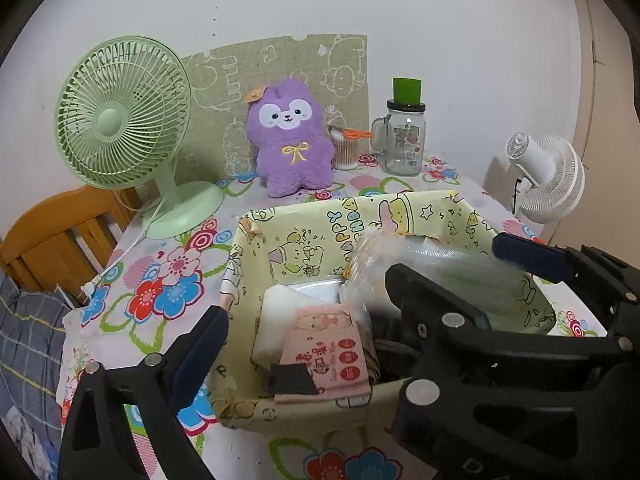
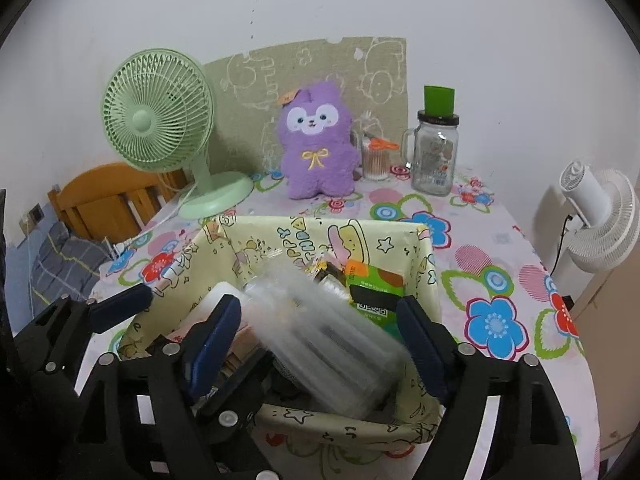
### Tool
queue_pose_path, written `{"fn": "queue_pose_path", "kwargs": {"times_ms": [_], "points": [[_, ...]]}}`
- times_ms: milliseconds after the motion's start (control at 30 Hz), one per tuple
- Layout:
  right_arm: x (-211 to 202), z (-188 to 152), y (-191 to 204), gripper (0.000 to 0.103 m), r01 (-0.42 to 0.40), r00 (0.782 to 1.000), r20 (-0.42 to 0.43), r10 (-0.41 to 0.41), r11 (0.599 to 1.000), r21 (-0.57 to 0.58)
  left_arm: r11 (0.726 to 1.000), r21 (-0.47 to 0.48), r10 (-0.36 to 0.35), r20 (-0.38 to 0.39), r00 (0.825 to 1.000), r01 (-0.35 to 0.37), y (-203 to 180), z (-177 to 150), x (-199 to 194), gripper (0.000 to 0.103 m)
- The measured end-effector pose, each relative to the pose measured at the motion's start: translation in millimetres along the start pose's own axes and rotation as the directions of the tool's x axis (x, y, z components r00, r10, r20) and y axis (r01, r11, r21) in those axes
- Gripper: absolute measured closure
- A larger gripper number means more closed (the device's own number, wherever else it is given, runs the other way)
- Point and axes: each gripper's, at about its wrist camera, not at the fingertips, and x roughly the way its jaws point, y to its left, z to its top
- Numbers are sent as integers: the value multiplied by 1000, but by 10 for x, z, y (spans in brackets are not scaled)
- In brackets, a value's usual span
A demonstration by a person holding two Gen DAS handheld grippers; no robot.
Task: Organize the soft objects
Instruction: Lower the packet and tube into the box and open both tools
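Note:
A yellow cartoon-print fabric basket (image 1: 304, 236) (image 2: 280, 240) stands on the flowered table. It holds a white pack (image 1: 280, 312), a pink wipes pack (image 1: 324, 356) and a green pack (image 2: 372, 284). A clear plastic pack (image 2: 320, 328) (image 1: 384, 248), smeared by motion blur, lies tilted over the basket between my right gripper's (image 2: 320, 336) fingers. Those fingers stand open, their pads beside the pack rather than pressing it. My left gripper (image 1: 320, 312) is wide open over the basket's left half, one finger (image 1: 204, 336) (image 2: 120, 308) outside the left wall. A purple plush (image 1: 290, 140) (image 2: 316, 144) sits upright behind the basket.
A green desk fan (image 1: 120, 120) stands back left with its cord trailing off the table. A handled glass jar (image 1: 404, 140) with a green cap and a cotton-swab tub (image 1: 344, 152) stand back right. A white fan (image 2: 600, 216) and a wooden chair (image 1: 60, 232) flank the table.

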Motion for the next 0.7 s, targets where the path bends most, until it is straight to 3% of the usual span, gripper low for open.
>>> {"fn": "queue_pose_path", "kwargs": {"times_ms": [200, 700], "points": [[-32, -35, -19, 11, 17, 1000, -8, -17, 1000, 9, 1000, -7, -1, -1, 1000, 1, 7, -46, -55, 2], [-287, -124, -18, 10, 20, 1000, 12, -20, 1000, 14, 1000, -26, -14, 9, 1000, 15, -3, -129, -303, 2]]}}
